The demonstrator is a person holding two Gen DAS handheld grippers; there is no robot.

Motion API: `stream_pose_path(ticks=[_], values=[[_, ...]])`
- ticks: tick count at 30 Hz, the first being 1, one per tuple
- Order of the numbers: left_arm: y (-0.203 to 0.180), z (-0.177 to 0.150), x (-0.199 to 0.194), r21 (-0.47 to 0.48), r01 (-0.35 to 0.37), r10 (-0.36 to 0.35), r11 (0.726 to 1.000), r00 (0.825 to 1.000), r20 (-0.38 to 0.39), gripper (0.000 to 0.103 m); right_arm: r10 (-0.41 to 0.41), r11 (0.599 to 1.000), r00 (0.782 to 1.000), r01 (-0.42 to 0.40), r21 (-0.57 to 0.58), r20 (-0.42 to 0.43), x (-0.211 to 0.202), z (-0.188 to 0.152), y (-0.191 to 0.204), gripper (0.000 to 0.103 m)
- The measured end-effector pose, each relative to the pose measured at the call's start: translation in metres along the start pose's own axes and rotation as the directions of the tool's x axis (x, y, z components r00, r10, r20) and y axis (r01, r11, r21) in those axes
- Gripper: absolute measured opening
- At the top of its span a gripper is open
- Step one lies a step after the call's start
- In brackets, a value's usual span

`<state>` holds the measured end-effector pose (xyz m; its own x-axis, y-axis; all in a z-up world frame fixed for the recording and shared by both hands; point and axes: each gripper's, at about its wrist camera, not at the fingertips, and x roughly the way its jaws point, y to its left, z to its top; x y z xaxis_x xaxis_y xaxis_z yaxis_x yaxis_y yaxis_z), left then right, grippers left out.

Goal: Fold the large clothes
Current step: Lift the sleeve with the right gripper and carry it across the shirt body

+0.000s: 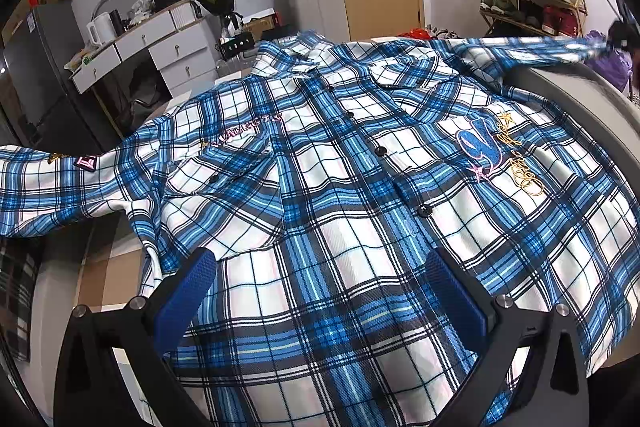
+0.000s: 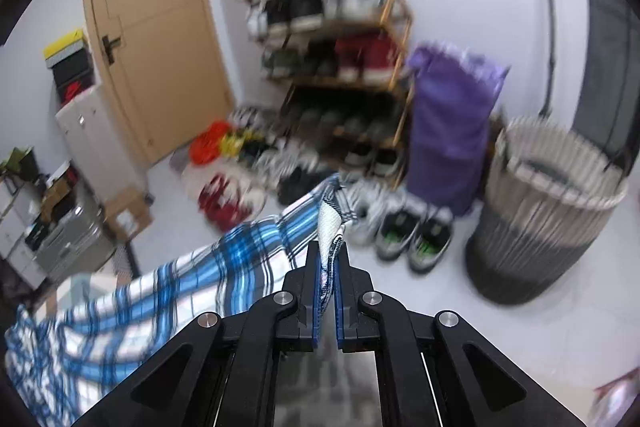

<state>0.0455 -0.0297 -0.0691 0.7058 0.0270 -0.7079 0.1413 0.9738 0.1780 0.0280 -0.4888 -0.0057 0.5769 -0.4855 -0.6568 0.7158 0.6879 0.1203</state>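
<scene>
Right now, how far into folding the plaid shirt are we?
Done: the blue plaid shirt lies spread face up and buttoned on the table. No fold shows in the body yet. In hand: the right gripper is shut on the sleeve cuff, holding the sleeve out over the floor. The left gripper hovers open over the hem. Left: both sleeves in, then the body folds.

Left tongs (image 1: 320, 291) spread wide, pointing forward and down, right tongs (image 2: 328, 259) clamped, nearly closed.

Woven cloth shirt (image 1: 320, 187); matt plastic right hand-held gripper (image 2: 329, 259).
</scene>
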Motion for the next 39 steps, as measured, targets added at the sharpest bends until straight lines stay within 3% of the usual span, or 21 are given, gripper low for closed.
stream_pose_path(ticks=[9, 11, 15, 18, 20, 25, 28, 33, 37, 39], values=[[0.007, 0.001, -0.006, -0.014, 0.014, -0.014, 1.000, 1.000, 0.022, 0.102, -0.097, 0.987, 0.980, 0.118, -0.113, 0.173, -0.063, 0.075, 0.048, 0.005], [0.010, 0.002, -0.009, -0.022, 0.022, -0.021, 1.000, 0.999, 0.033, 0.102, -0.070, 0.986, 0.977, 0.098, -0.132, 0.203, -0.077, 0.081, 0.066, 0.005], [0.017, 0.006, -0.018, -0.049, 0.043, -0.041, 0.998, 0.998, 0.056, 0.102, 0.065, 0.977, 0.969, -0.013, -0.213, 0.238, -0.119, 0.081, 0.121, 0.005], [0.027, 0.008, -0.027, -0.085, 0.067, -0.060, 0.994, 0.995, 0.081, 0.102, 0.190, 0.955, 0.945, -0.116, -0.272, 0.265, -0.154, 0.066, 0.160, 0.005], [0.032, 0.009, -0.032, -0.106, 0.070, -0.060, 0.992, 0.994, 0.092, 0.102, 0.297, 0.931, 0.920, -0.218, -0.294, 0.258, -0.178, 0.053, 0.189, 0.005], [0.051, 0.008, -0.041, -0.163, 0.064, -0.046, 0.985, 0.993, 0.111, 0.102, 0.449, 0.862, 0.864, -0.352, -0.365, 0.226, -0.228, 0.031, 0.274, 0.005], [0.063, 0.004, -0.045, -0.196, 0.079, -0.056, 0.977, 0.991, 0.124, 0.102, 0.550, 0.799, 0.816, -0.453, -0.396, 0.176, -0.257, 0.012, 0.330, 0.005], [0.088, 0.001, -0.056, -0.277, 0.097, -0.050, 0.956, 0.984, 0.172, 0.102, 0.702, 0.643, 0.710, -0.664, -0.382, -0.052, -0.265, -0.052, 0.424, 0.005], [0.112, -0.002, -0.067, -0.351, 0.130, -0.057, 0.927, 0.976, 0.211, 0.102, 0.733, 0.551, 0.628, -0.774, -0.312, -0.262, -0.240, -0.134, 0.477, 0.005], [0.118, -0.006, -0.072, -0.384, 0.140, -0.049, 0.913, 0.970, 0.237, 0.102, 0.713, 0.517, 0.590, -0.808, -0.284, -0.380, -0.222, -0.197, 0.505, 0.005]])
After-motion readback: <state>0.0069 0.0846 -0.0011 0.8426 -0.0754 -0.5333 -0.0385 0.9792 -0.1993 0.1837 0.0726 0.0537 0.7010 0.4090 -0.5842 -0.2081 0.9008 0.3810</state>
